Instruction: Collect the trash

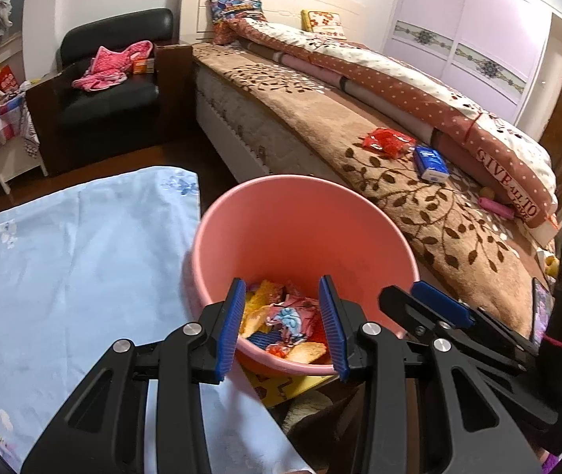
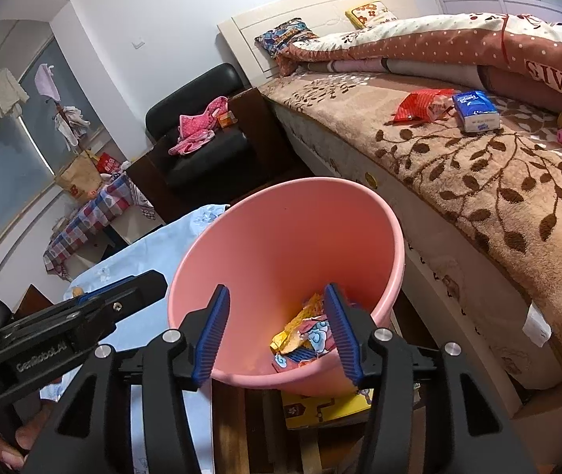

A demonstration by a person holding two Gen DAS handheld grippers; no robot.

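- While the left wrist view looks down along the left tongs [image 1: 285, 328], their blue pads stand spread with nothing pinched, poised over the near rim of the pink bucket [image 1: 241, 213].
- Crumpled wrappers [image 1: 284, 320] lie in the bucket's bottom, seen between the pads.
- A pale blue cloth [image 1: 83, 245] covers the surface just left of the bucket.
- On the bed [image 1: 419, 205] to the right lie a red wrapper [image 1: 388, 141] and, just beside it, a blue tissue pack [image 1: 431, 162].
- The right tongs [image 1: 438, 304] show from the side at the right edge of the bucket.
- From the right wrist view, the right tongs [image 2: 277, 331] are spread too, empty, over the bucket [image 2: 281, 229] and its wrappers [image 2: 304, 339].
- The left tongs [image 2: 123, 288] reach in from the left, above the blue cloth [image 2: 146, 252].
- The red wrapper [image 2: 419, 104] and tissue pack [image 2: 475, 111] rest on the bed [image 2: 478, 181], well apart from the bucket.
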